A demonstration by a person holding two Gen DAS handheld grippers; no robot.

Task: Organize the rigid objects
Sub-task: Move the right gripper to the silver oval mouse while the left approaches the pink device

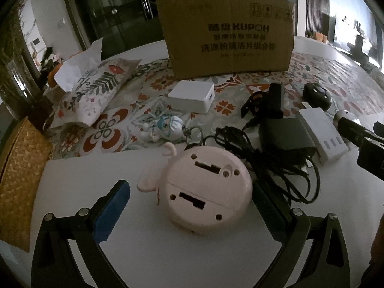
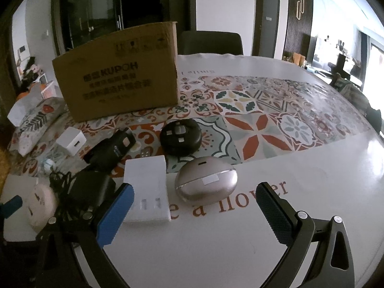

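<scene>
A round pink device (image 1: 206, 189) lies bottom-up on the white table, between the open fingers of my left gripper (image 1: 192, 199); neither pad visibly grips it. It also shows in the right wrist view (image 2: 39, 206) at far left. My right gripper (image 2: 196, 204) is open and empty, just short of a silver oval case (image 2: 206, 181). A white flat box (image 2: 146, 187) lies by its left finger. A black round device (image 2: 180, 135), a black gadget (image 2: 110, 151), a white charger cube (image 1: 192, 96) and a black adapter with tangled cable (image 1: 276, 148) lie around. A brown cardboard box (image 1: 228, 33) stands behind.
A tissue pouch with floral print (image 1: 91, 91) lies at the left, a small figurine keychain (image 1: 165, 126) next to it. A woven mat (image 1: 16, 175) is at the far left edge. A patterned cloth (image 2: 264, 110) covers the table's middle. A dark chair (image 2: 211, 42) stands behind.
</scene>
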